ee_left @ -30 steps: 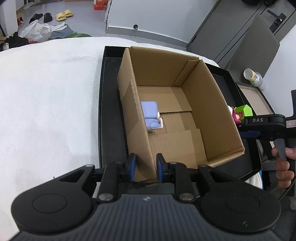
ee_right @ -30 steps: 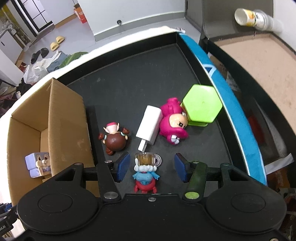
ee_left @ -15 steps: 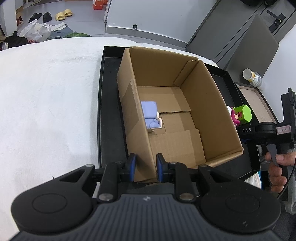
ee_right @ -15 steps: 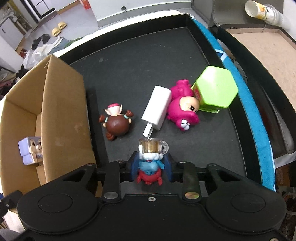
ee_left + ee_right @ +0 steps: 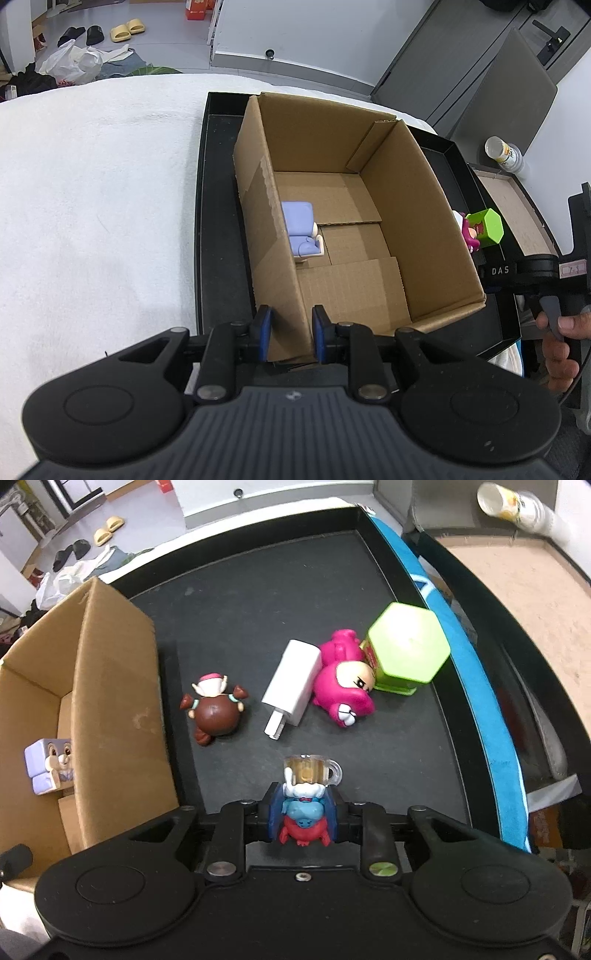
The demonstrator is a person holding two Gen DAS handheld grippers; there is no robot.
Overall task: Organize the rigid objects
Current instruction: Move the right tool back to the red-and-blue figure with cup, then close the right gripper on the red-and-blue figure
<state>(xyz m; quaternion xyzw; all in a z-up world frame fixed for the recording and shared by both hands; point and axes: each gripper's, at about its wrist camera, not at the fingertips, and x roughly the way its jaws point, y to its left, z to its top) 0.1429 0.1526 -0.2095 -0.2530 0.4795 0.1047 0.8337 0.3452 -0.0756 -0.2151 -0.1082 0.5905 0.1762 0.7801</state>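
A black tray (image 5: 280, 590) is seen ahead of the right gripper (image 5: 303, 816). On it, left of the fingers, a cardboard box (image 5: 424, 221) is stood, its near left corner pinched between the closed-in fingers of the left gripper (image 5: 290, 338). A lilac block figure (image 5: 301, 230) is lodged inside, against the wall ahead of those fingers. Beyond the right fingers, a green hexagonal box (image 5: 408, 646), pink figure (image 5: 341, 690), white charger (image 5: 293, 686) and brown figure (image 5: 214, 712) are laid. A small blue figure with a mug (image 5: 306, 797) is clamped between the right fingers.
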